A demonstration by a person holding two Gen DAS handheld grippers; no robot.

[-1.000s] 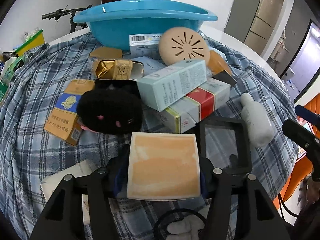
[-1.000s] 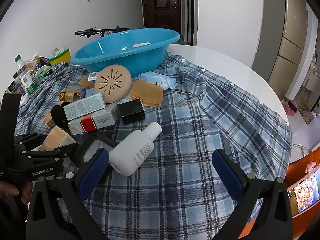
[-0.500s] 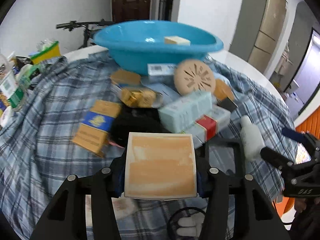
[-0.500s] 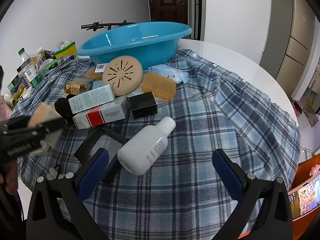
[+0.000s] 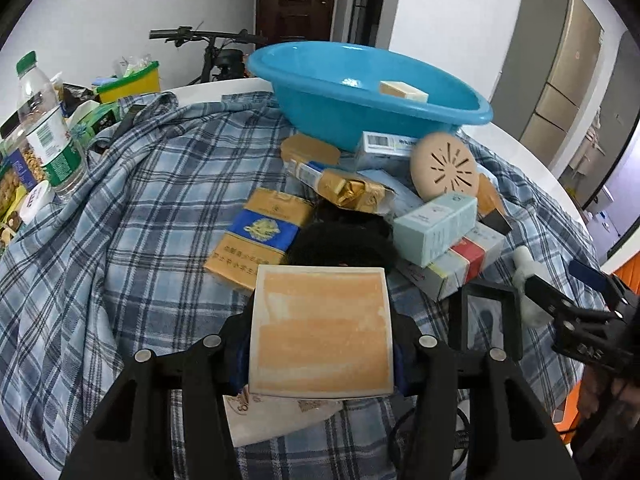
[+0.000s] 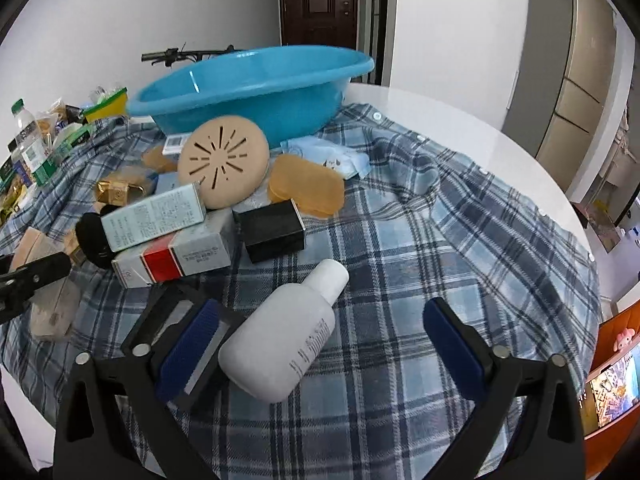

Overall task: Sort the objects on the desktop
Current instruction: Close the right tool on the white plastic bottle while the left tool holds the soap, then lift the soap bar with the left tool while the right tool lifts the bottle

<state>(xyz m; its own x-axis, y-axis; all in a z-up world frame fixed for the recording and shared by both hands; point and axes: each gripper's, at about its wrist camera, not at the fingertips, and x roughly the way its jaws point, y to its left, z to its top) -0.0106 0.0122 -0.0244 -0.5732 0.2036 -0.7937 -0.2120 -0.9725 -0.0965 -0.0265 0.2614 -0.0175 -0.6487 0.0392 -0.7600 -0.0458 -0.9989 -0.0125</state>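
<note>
My left gripper (image 5: 320,344) is shut on an orange square box (image 5: 320,330) and holds it above the checked cloth (image 5: 120,240), in front of the pile. The blue basin (image 5: 360,96) stands behind the pile with a small tan box (image 5: 403,91) inside. My right gripper (image 6: 324,344) is open, its pads either side of a white bottle (image 6: 292,336) lying on the cloth. The right gripper also shows at the right edge of the left wrist view (image 5: 576,316). The left gripper shows at the left edge of the right wrist view (image 6: 28,276).
The pile holds a round beige vented disc (image 6: 222,166), a pale green carton (image 6: 154,216), a red and white carton (image 6: 172,258), a black box (image 6: 274,230), a black fuzzy thing (image 5: 340,246), a blue and gold pack (image 5: 260,236) and a black frame (image 5: 486,320). Bottles and snacks (image 5: 44,136) crowd the far left.
My left gripper has risen and pulled back with the orange box, bringing the basin's inside into view. My right gripper has moved closer to the white bottle.
</note>
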